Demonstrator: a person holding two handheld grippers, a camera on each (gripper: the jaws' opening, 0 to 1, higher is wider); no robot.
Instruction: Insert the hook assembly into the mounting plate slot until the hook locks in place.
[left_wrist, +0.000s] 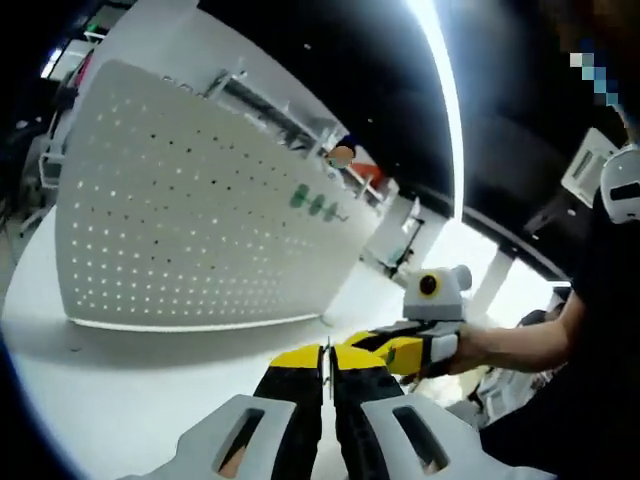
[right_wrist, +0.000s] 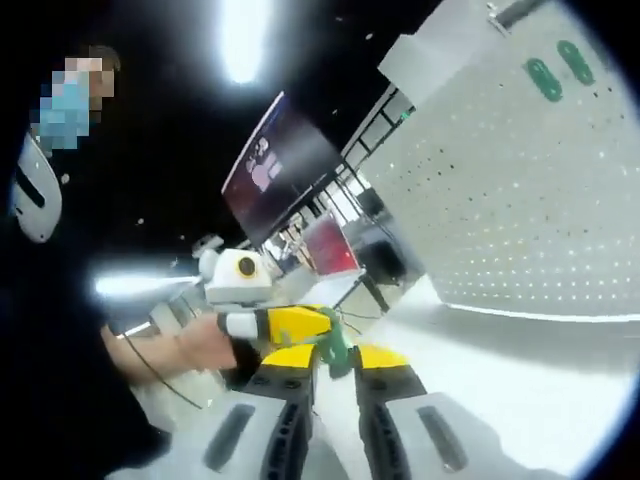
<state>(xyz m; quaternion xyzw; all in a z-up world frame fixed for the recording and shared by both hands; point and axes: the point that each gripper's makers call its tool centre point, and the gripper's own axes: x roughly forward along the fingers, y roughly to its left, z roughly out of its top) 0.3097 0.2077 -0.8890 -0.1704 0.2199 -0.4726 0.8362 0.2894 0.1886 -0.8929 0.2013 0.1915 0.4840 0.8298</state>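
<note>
Clearly the green hook (right_wrist: 335, 345) sits clamped between the right claw (right_wrist: 335, 362) tips.

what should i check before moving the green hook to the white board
1. Hook held: ok. The right gripper has the green hook between its jaws.
2. Left gripper free: ok. Its jaws are closed together with nothing between them.
3. Board in view: ok. The white pegboard stands upright on the white table.
4. Hooks already mounted: ok. Green hooks sit near the board's top edge.
5. Hook clear of the board: ok. It is still well away from the board.
6. Hook's back tabs facing the holes: cannot tell, the jaws hide them.
</note>
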